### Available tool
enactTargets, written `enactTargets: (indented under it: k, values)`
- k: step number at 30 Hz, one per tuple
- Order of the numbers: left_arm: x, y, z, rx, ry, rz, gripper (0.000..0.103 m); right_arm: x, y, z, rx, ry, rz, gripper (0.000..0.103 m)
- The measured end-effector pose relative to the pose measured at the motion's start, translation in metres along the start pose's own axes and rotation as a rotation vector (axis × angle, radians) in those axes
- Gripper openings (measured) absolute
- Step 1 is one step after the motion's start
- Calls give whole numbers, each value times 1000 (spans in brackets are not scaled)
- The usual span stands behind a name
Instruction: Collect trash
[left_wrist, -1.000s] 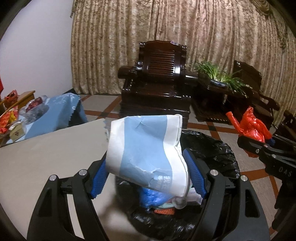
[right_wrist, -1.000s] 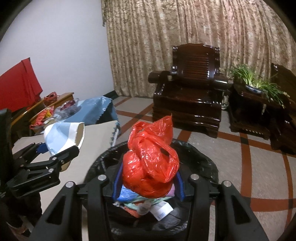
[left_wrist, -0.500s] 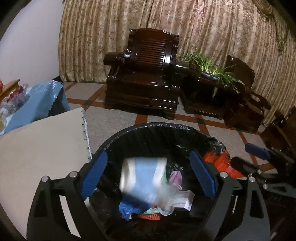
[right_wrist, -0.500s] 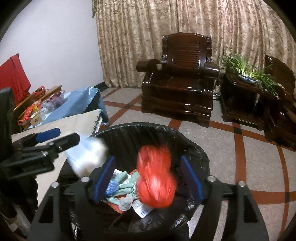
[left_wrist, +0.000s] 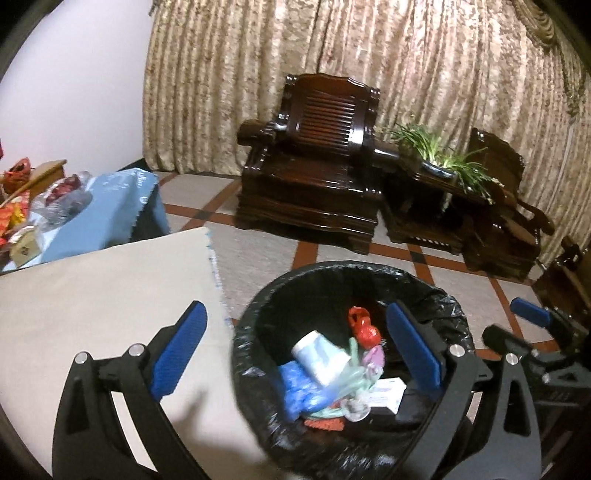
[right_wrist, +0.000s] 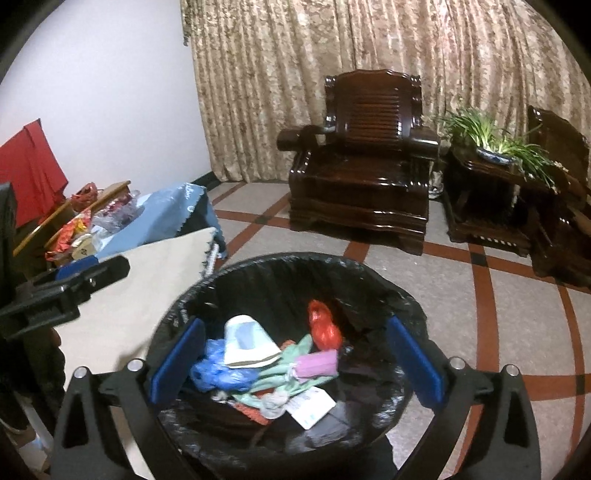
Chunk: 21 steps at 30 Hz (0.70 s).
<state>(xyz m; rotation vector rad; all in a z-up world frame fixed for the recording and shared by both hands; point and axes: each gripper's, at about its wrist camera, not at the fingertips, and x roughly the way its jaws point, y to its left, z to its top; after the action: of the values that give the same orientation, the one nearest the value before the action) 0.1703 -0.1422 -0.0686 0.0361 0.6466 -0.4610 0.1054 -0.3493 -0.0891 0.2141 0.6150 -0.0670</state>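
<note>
Bin (right_wrist: 399, 295), lined with a black bag: stands on the tiled floor (right_wrist: 517, 295) just beside the corner of a table under a beige cloth (left_wrist: 92, 295). Contents, all lying inside and apart from both grippers: white and blue paper cup (right_wrist: 245, 343) on its side, at the left of the heap; red plastic bag (right_wrist: 324, 329), knotted, toward the far wall of the liner; blue crumpled wrapper (right_wrist: 218, 371) below the cup; pink item (right_wrist: 317, 363) and pale green scraps near the middle; white printed card (right_wrist: 310, 408) nearest the camera. Left gripper (left_wrist: 293, 356): poised above the near rim of the bin, jaws opening, blue pads spread wide, the left pad over the cloth and the right pad over the liner, nothing between them. Right gripper (right_wrist: 295, 362): above the bin, jaws opening, both pads spread to either side of the rubbish heap, grasping nothing. Background: dark wooden armchair (right_wrist: 365, 147) before patterned curtains (right_wrist: 369, 37); potted green plant (right_wrist: 495, 140) on a dark side table; a second table under a blue cloth (right_wrist: 162, 218), carrying assorted packets and wrappers at far left.
</note>
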Motion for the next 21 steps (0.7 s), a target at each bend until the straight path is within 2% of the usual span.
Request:
enactTargets:
  k: [10,21]
  values:
    - [-58,22,-11,-23,-8,85,97,-29,42,8,-38,-13,36,97]
    - [-103,26,-14,-28,-43,99,97,-62,68,12,-81,-42,49,97]
